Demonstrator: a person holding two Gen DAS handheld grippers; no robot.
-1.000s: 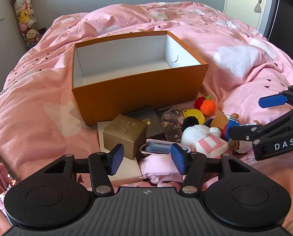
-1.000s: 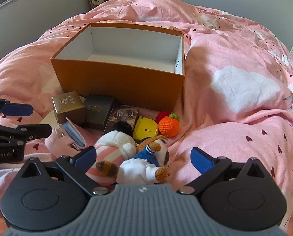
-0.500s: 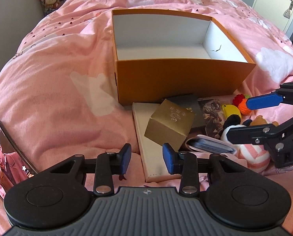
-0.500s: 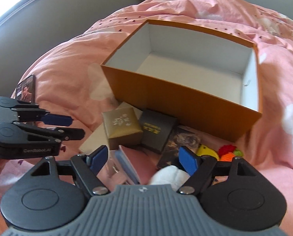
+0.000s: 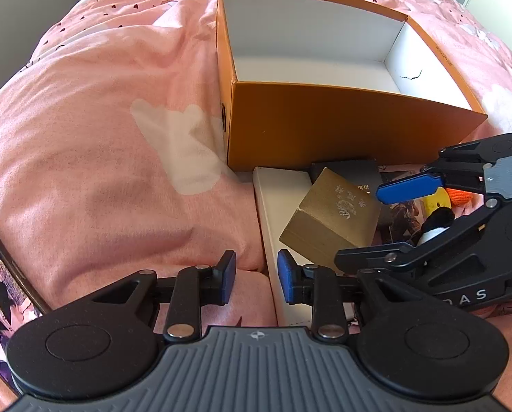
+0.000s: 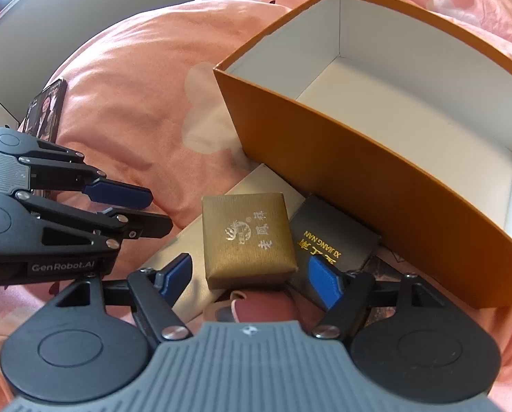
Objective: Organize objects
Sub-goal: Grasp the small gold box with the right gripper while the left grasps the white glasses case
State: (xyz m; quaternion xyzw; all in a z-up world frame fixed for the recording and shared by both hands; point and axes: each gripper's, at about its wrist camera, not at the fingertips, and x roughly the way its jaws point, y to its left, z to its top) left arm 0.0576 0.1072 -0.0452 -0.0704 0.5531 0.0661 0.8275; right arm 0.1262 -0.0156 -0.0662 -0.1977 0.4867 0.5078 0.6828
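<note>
An empty orange box (image 5: 342, 127) with a white inside stands on the pink bed; it also shows in the right wrist view (image 6: 376, 171). In front of it a gold box (image 6: 247, 237) sits on a flat white box (image 5: 276, 199), beside a black box (image 6: 331, 240). My right gripper (image 6: 249, 271) is open, its pads either side of the gold box's near edge, not touching. My left gripper (image 5: 256, 281) is open and empty over the white box's left edge. The gold box also shows in the left wrist view (image 5: 331, 216).
A pink pouch (image 6: 256, 305) lies under the right gripper. A yellow toy (image 5: 436, 202), an orange knitted toy (image 5: 457, 195) and a black-and-white plush (image 5: 438, 219) lie right of the boxes. A phone (image 6: 44, 106) lies on the bed at the left.
Both grippers have moved left and closer to the boxes. The right gripper now straddles the gold box. The left gripper's pads have stayed narrow over the white box's edge.
</note>
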